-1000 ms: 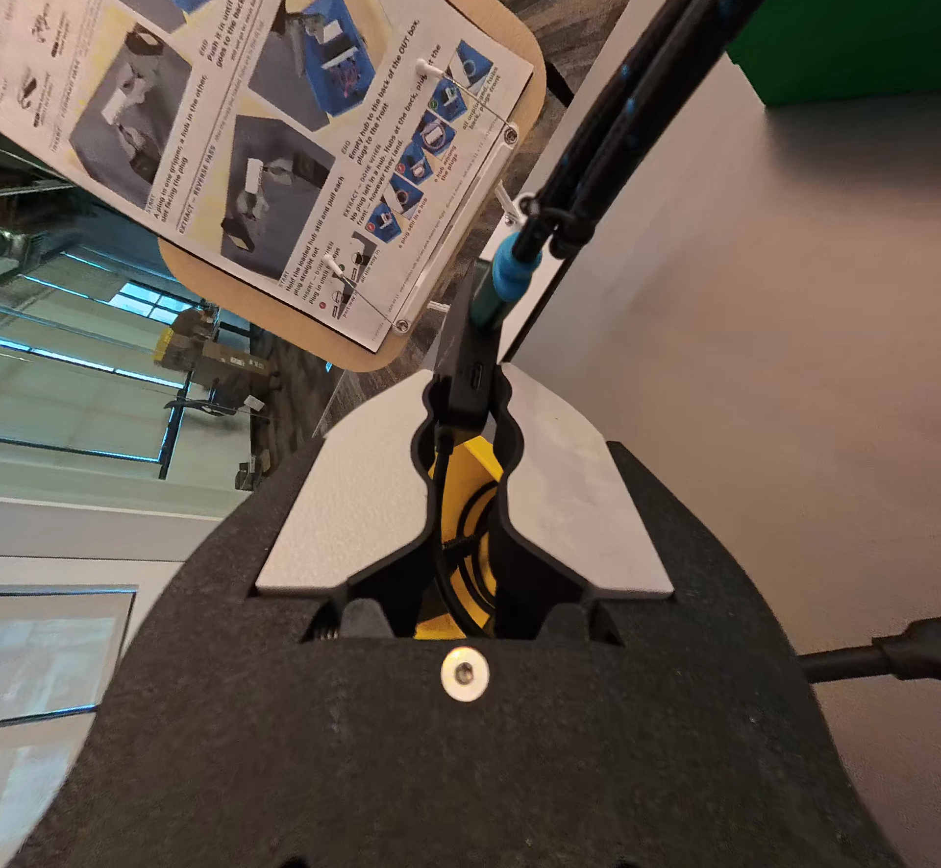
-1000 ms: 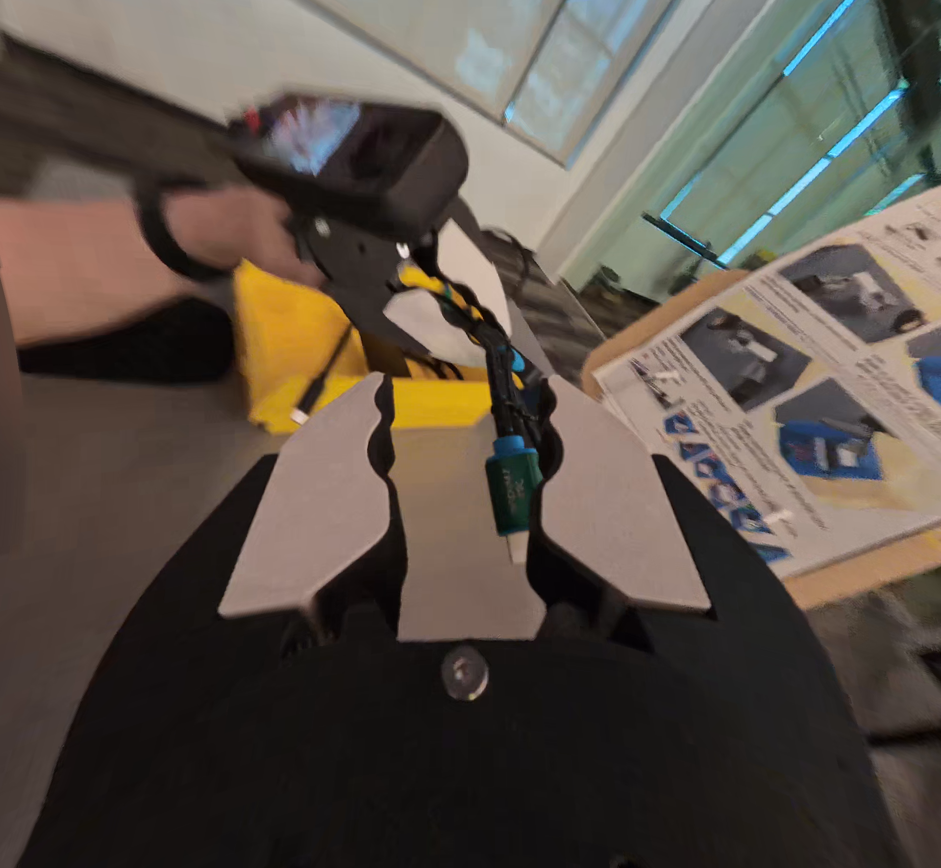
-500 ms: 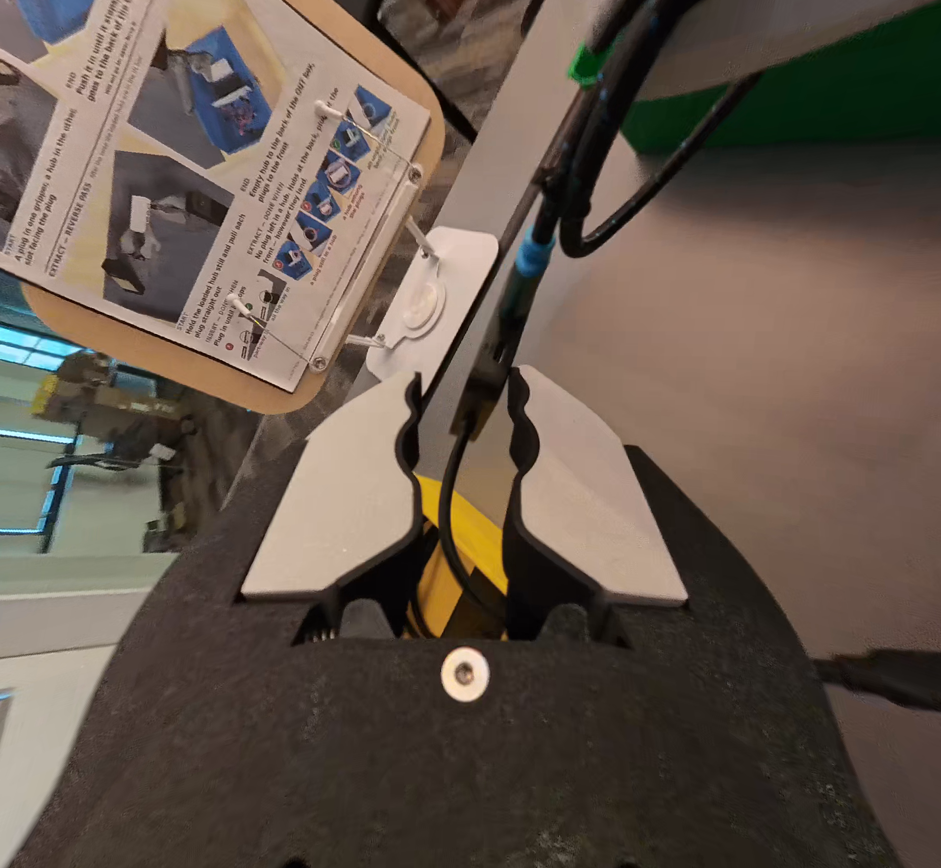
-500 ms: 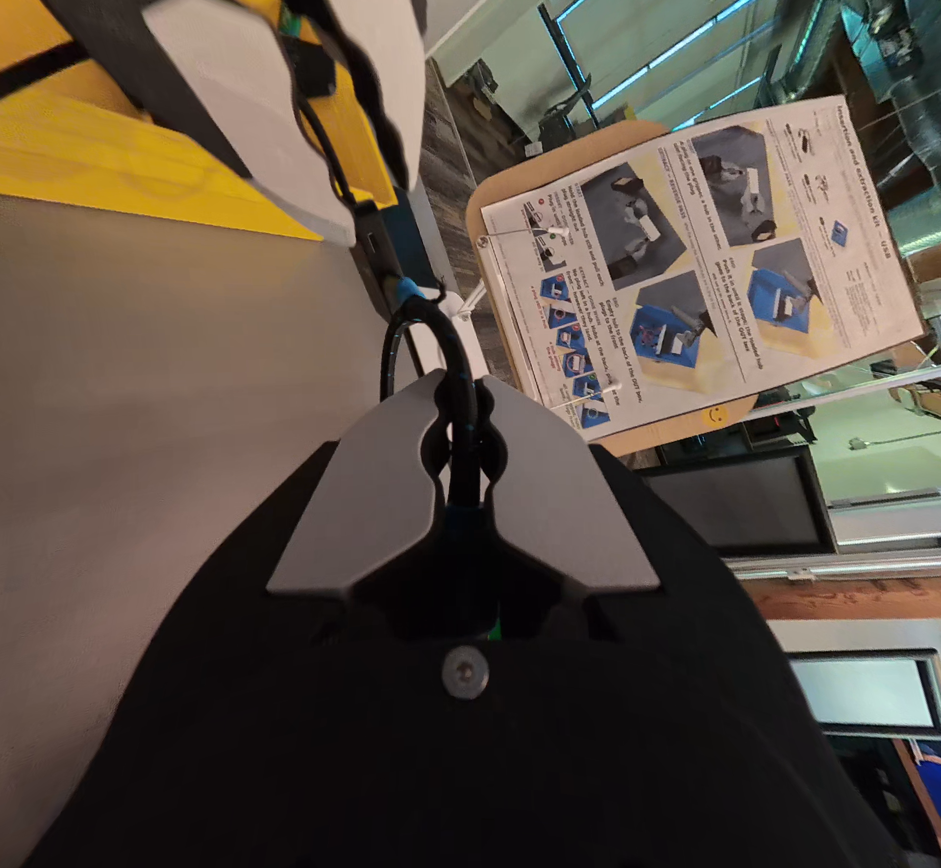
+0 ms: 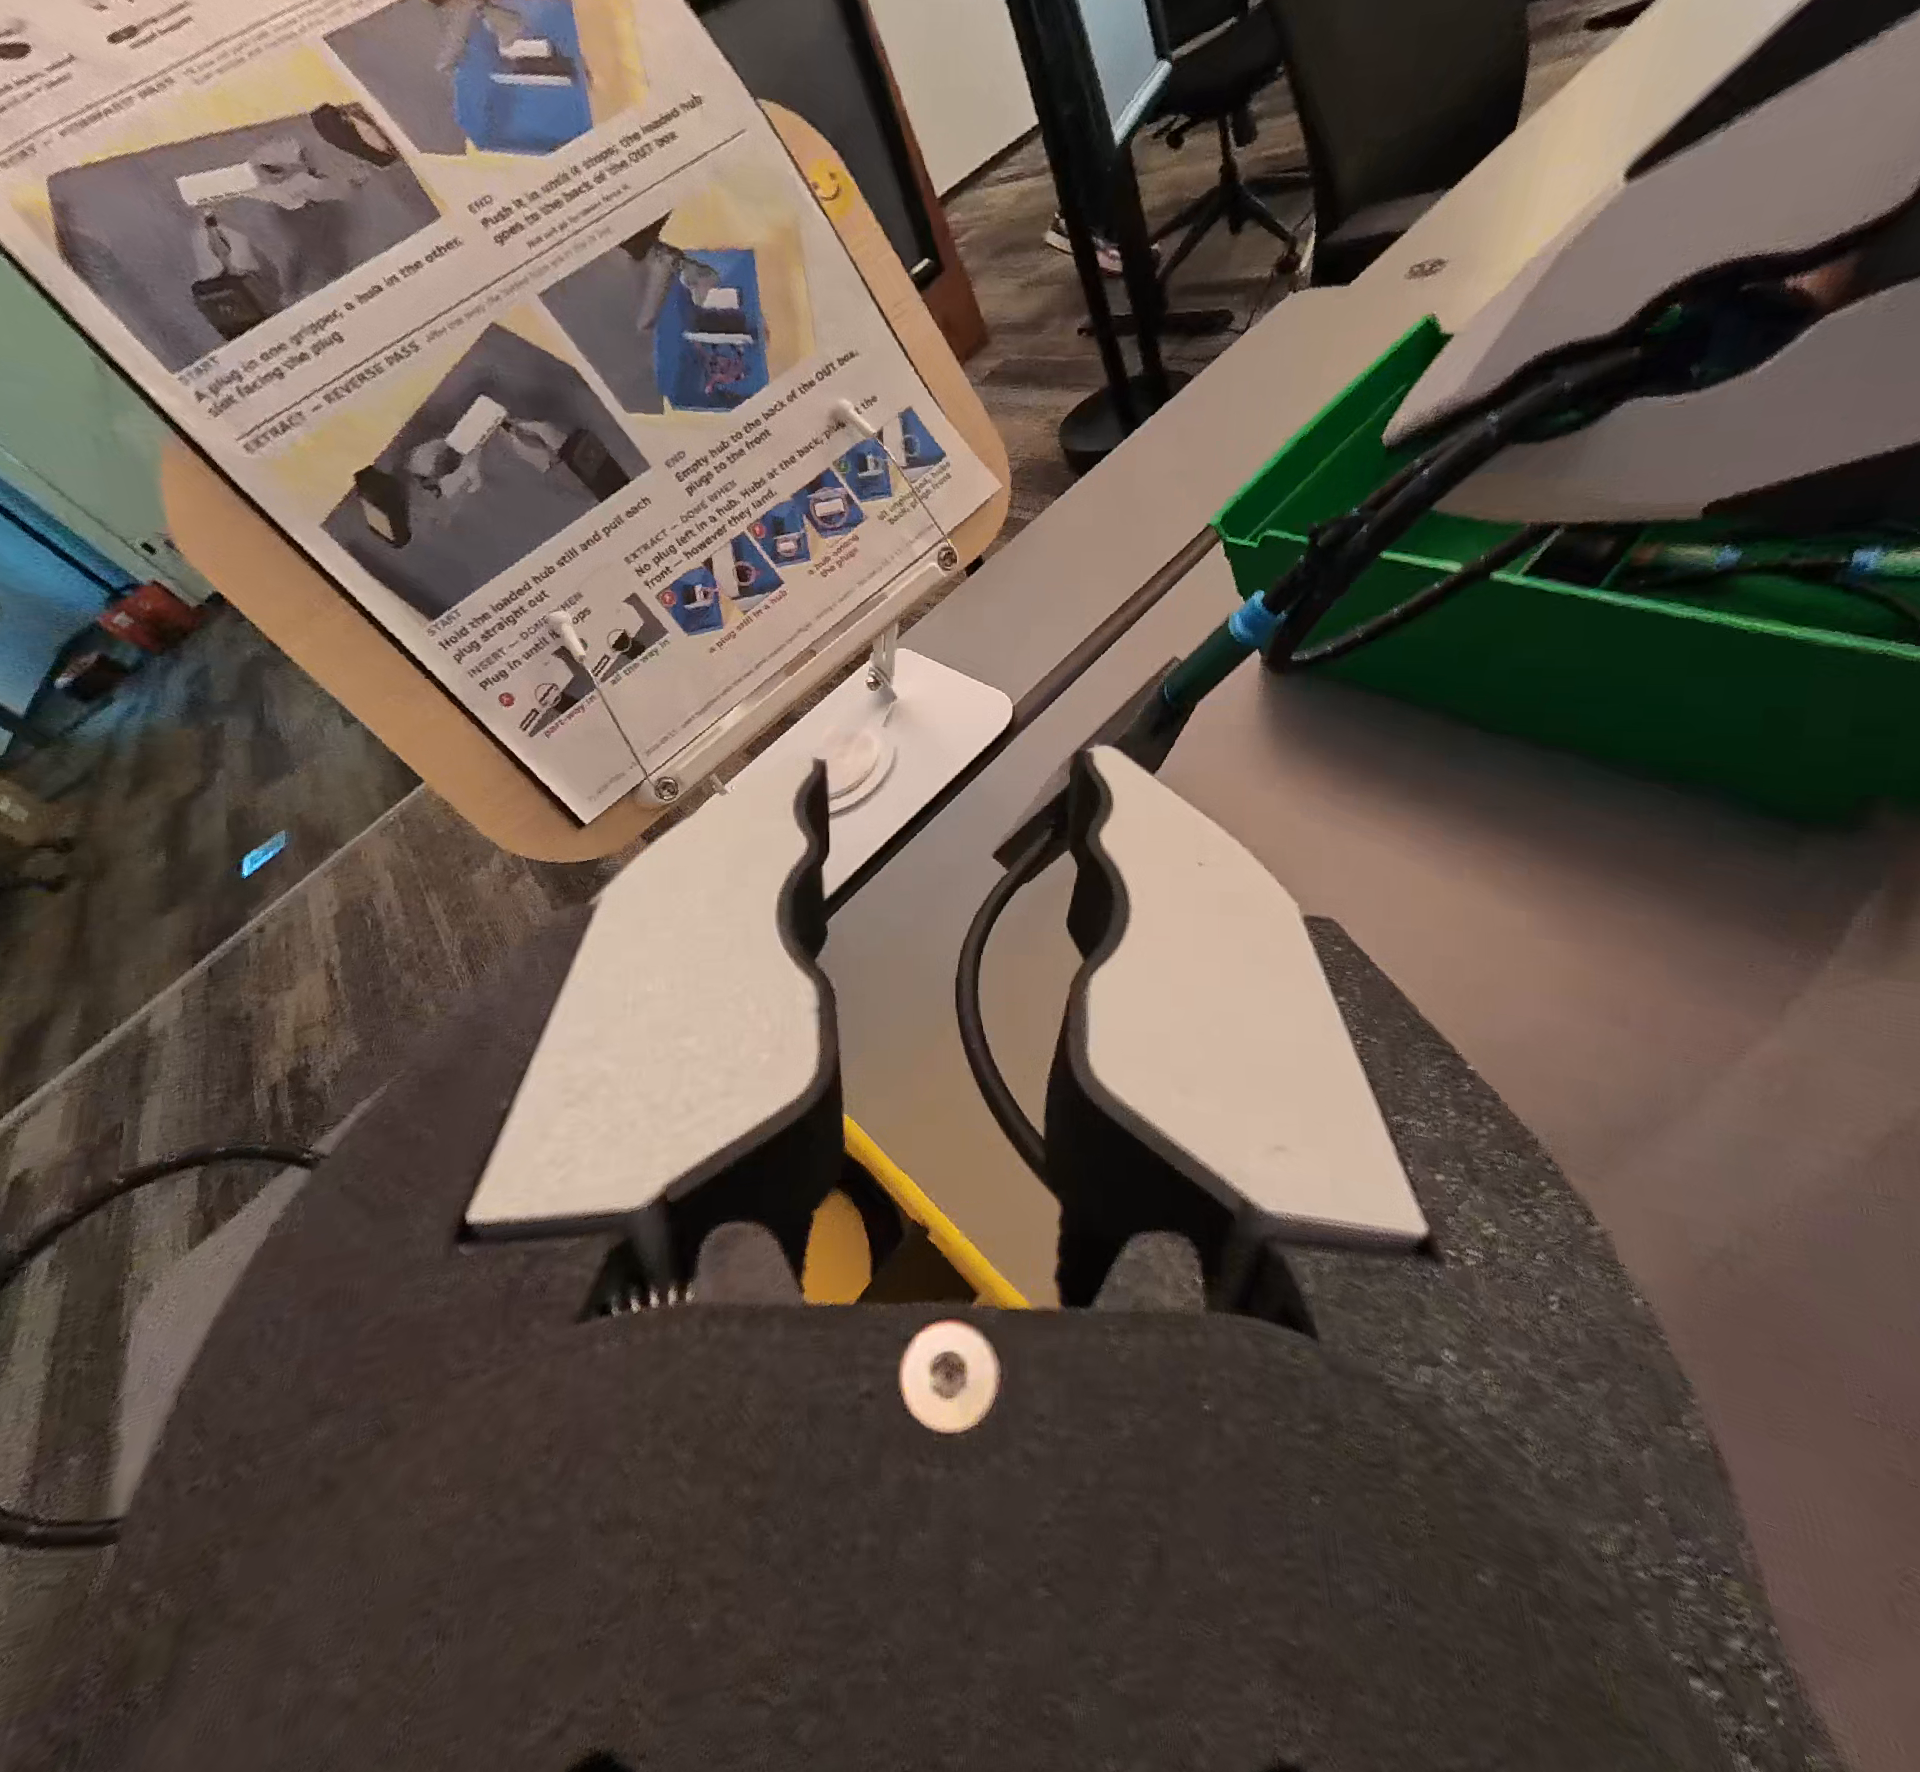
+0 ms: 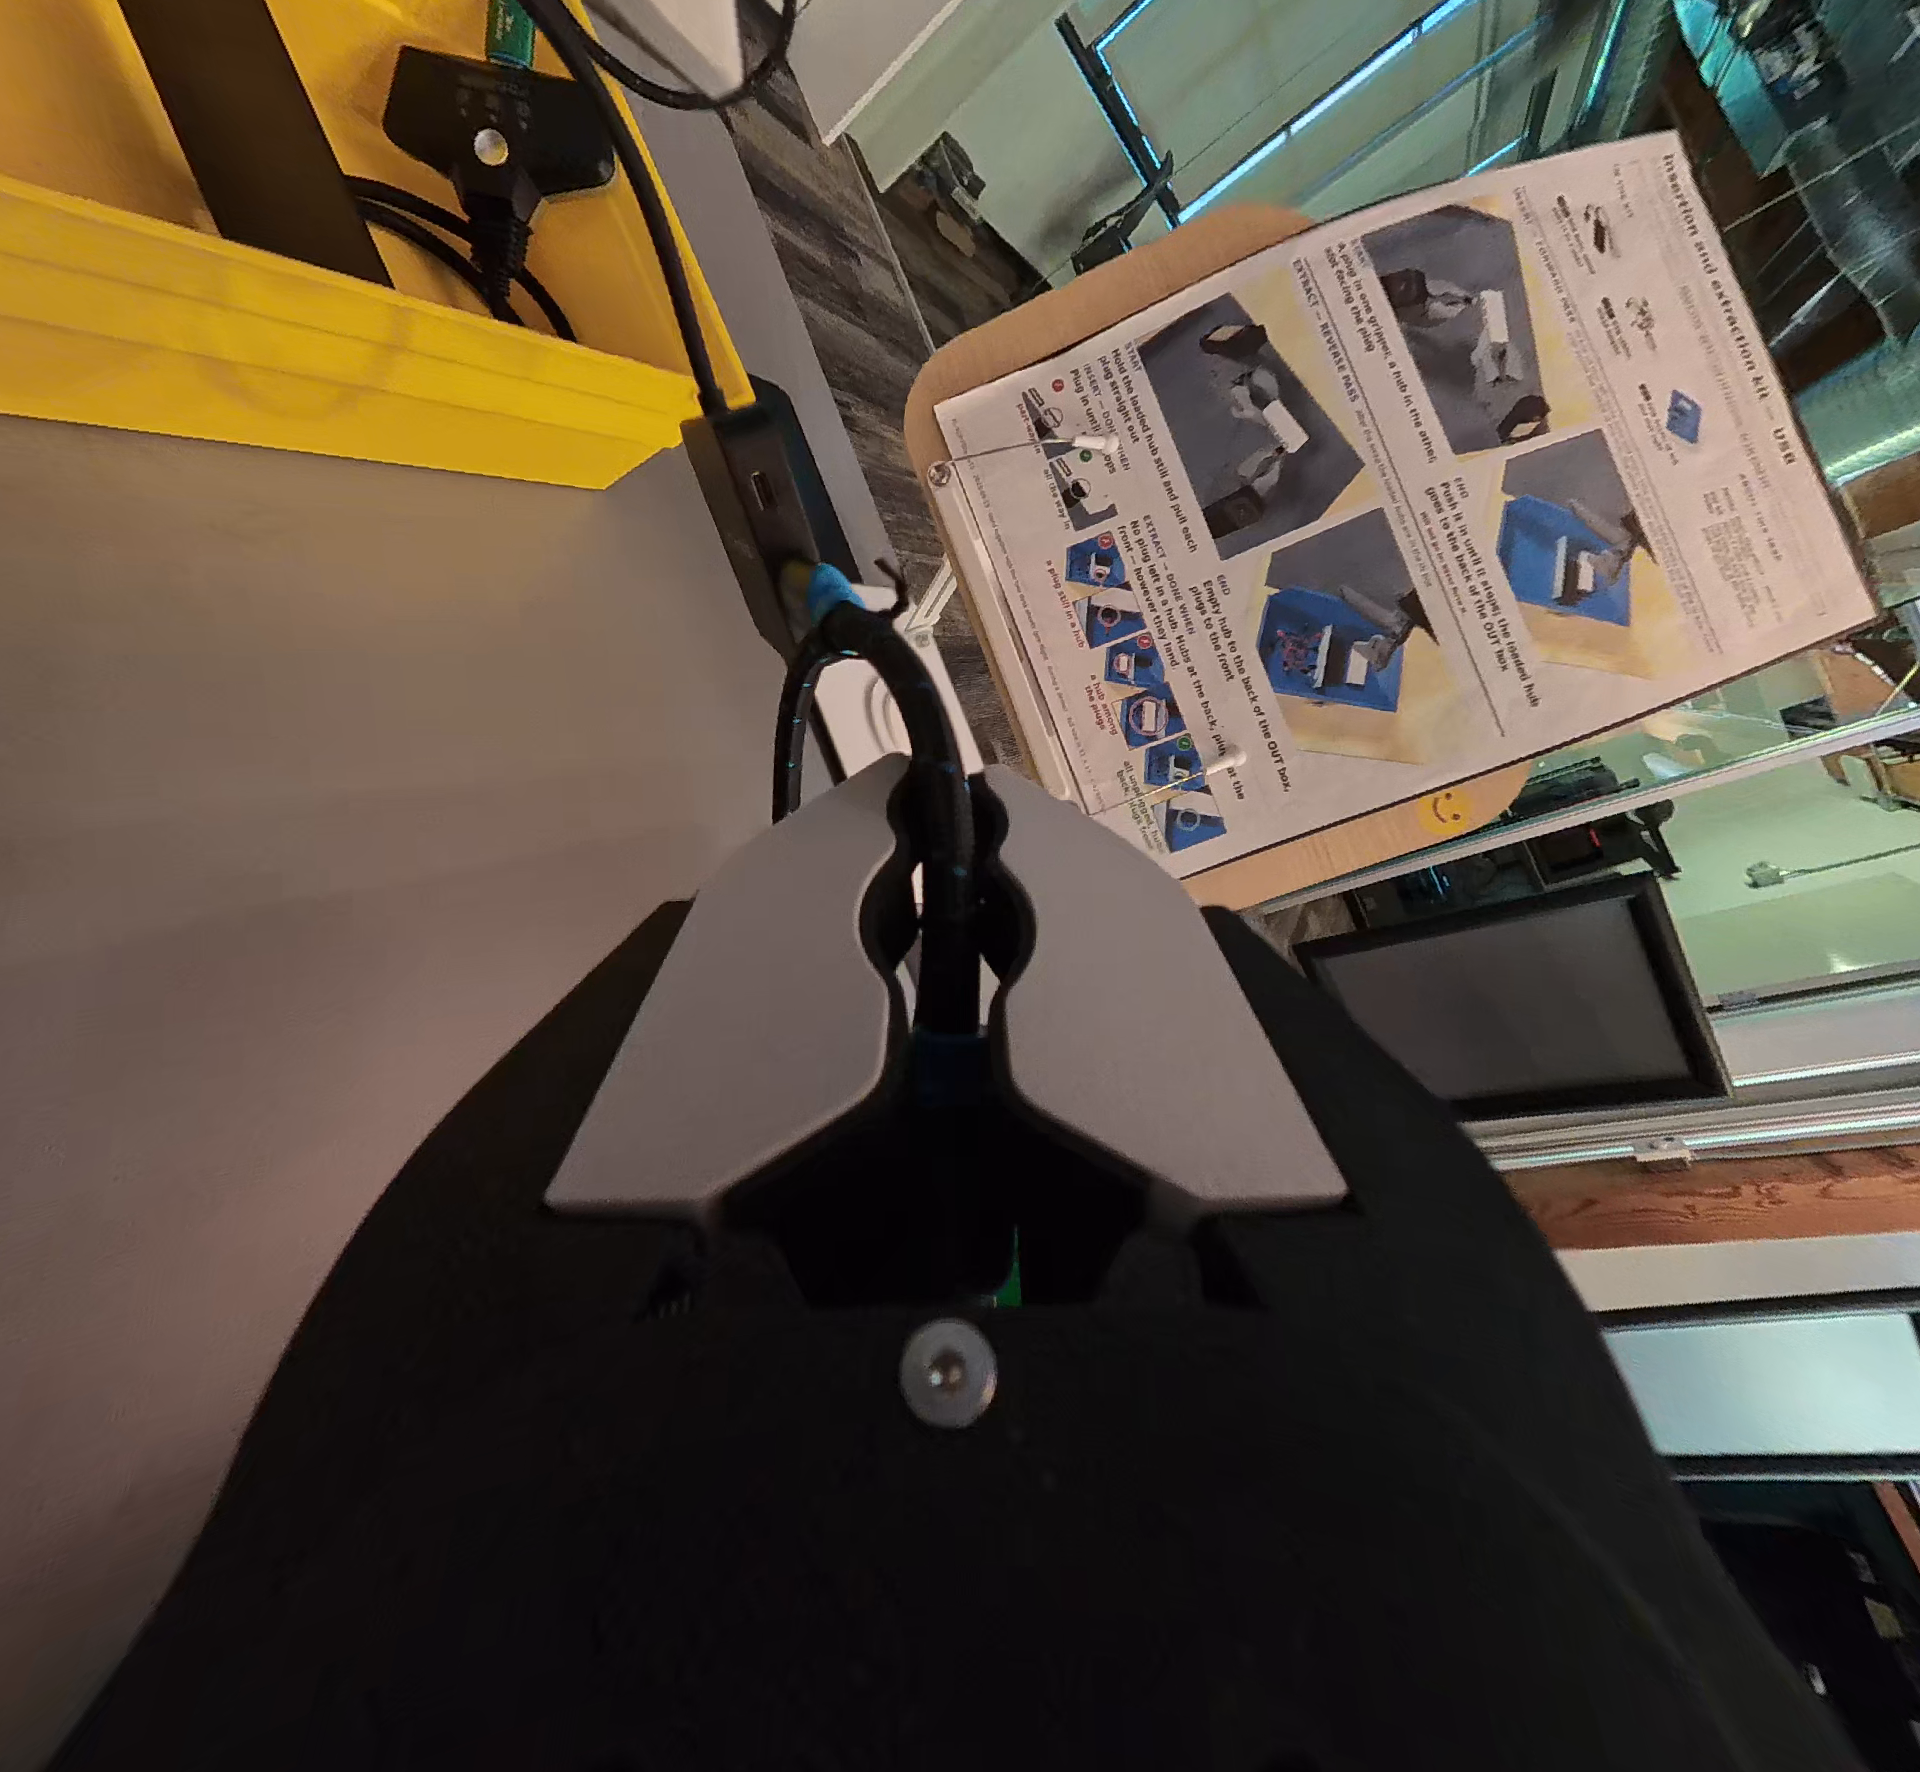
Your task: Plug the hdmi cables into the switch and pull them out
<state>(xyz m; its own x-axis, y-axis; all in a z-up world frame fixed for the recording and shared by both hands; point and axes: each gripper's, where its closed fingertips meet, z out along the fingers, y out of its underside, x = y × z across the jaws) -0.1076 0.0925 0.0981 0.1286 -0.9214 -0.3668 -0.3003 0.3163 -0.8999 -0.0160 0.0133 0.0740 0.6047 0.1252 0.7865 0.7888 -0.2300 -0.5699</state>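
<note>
black switch (image 6: 764,501) | off table edge, hanging | blue-tipped braided hdmi cable (image 6: 940,823) plugged in

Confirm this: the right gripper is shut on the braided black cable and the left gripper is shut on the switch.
Wrong on the left gripper: it is open, as the left wrist view shows, jaws apart with a thin black lead between them. The right gripper is shut on the braided black cable.

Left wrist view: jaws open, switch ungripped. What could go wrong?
Left gripper is open, so a pull would likely drag the switch instead of unplugging.
Right gripper clamps the hdmi cable, not its plug; the sharp bend may strain it.
The switch lies at the table edge and could drop.
</note>
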